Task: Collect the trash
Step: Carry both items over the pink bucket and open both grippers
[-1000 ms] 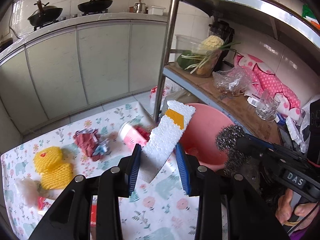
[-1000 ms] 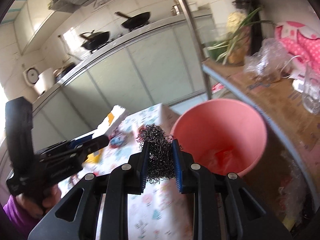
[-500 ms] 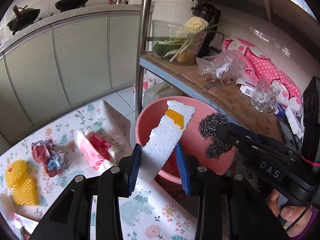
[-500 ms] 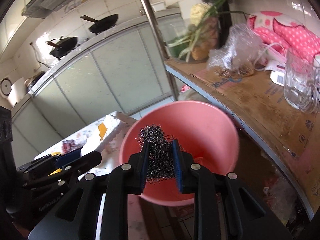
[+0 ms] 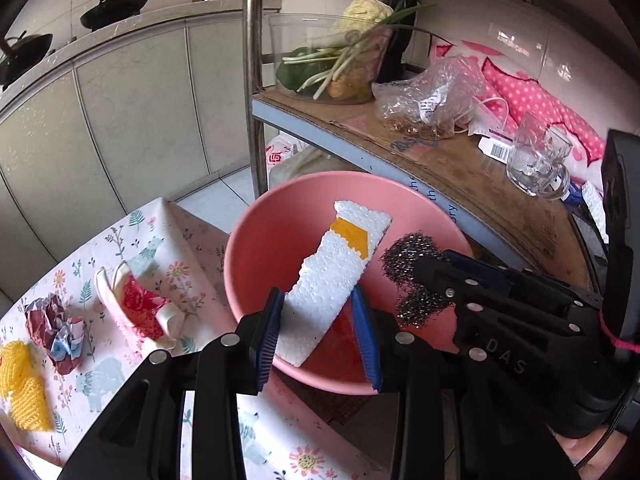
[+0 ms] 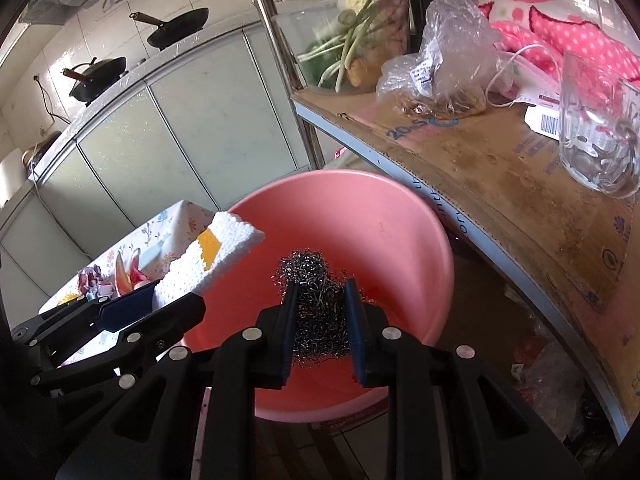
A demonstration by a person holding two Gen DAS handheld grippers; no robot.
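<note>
Pink plastic fills the middle of both views: a round basin (image 5: 276, 240) stands off the far right corner of the surface (image 5: 192, 240), under the edge of a metal rack's cardboard-lined shelf (image 5: 460, 160). The left gripper (image 5: 318, 312) is closed on the lower end of a white styrofoam strip (image 5: 332, 276) with a yellow patch near its top; the strip leans up and right over the basin's opening, its blue-padded fingers (image 5: 266, 332) just inside the near rim. The right gripper (image 6: 320, 320) is clamped on a grey steel-wool scourer (image 6: 316, 304), which bulges above and below the pads and hangs over the basin's inside. In the left wrist view the two grippers sit side by side above the basin, the scourer just right of the styrofoam, apart from it.

On the floral cloth covering the surface more trash lies: a white face mask (image 5: 132, 300) with a red wrapper on it near the right edge, a crumpled maroon-and-blue wrapper (image 5: 56, 332) to its left, and yellow foam fruit netting (image 5: 20, 384) at the left edge.

On the shelf stand a clear tub of greens and spring onions (image 5: 332, 60), a crinkled plastic bag (image 5: 432, 96), a glass mug (image 5: 536, 160) and pink dotted fabric (image 5: 532, 100). Two black woks (image 6: 176, 28) sit on the counter behind.
</note>
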